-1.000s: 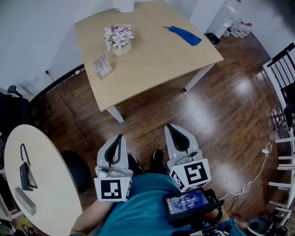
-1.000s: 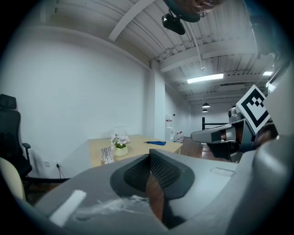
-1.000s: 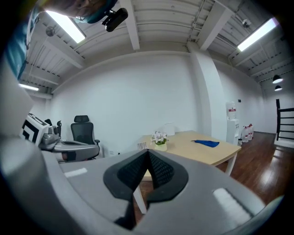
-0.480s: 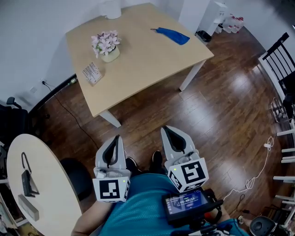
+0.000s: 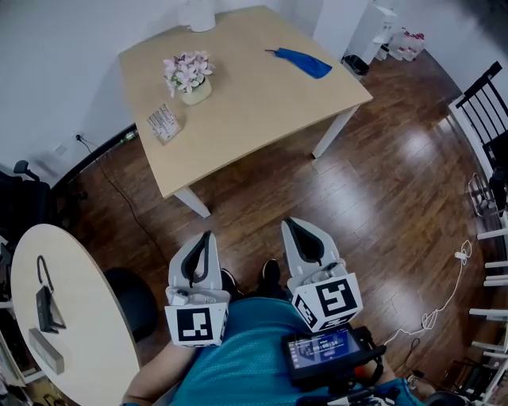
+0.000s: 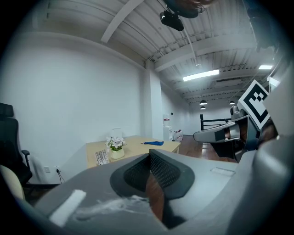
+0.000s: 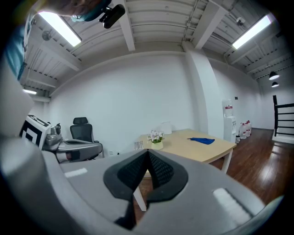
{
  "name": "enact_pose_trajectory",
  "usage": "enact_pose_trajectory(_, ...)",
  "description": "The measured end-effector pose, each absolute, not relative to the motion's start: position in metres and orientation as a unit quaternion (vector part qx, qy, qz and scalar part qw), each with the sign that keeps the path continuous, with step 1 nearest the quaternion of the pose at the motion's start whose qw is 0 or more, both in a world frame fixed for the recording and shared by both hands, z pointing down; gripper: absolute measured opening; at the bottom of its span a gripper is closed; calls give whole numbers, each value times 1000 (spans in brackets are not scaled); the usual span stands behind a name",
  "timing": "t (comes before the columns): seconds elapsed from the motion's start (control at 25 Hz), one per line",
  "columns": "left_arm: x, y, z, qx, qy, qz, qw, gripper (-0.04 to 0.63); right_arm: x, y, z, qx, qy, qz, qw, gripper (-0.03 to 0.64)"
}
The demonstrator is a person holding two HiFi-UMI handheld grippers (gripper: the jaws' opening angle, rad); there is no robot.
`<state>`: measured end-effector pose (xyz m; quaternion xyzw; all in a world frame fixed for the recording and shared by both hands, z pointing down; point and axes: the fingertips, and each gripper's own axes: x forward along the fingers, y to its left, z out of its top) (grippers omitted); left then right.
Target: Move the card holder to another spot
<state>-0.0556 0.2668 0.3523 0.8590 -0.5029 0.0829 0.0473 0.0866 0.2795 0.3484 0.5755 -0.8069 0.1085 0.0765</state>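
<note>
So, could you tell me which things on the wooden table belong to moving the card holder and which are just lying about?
For the job: card holder near the wooden table's left edge; left gripper and right gripper, both shut and empty, short of the table.
Lying about: flower pot; blue cloth; white object at the far edge.

The table (image 5: 262,111) is pale wood with a smooth, matt top. The floor (image 5: 381,198) is dark plank wood, polished enough to throw back the light. The blue rag (image 5: 300,62) looks like soft cloth. The card holder (image 5: 163,123) may be clear plastic, but it is too small to be sure. The left gripper (image 5: 206,238) and right gripper (image 5: 290,226) have matt grey plastic shells, and their black pads (image 6: 161,170) are finely ribbed and rubbery.
</note>
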Motion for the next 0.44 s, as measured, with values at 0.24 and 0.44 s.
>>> enact_pose_trajectory(0.24, -55, 268, 354, 863, -496, 78, 48, 17, 82, 279, 351, 574, -808, 111, 76, -11)
enact_pose_trajectory(0.44, -45, 270, 350, 877, -473, 70, 43, 21, 83, 279, 348, 575, -807, 111, 75, -9)
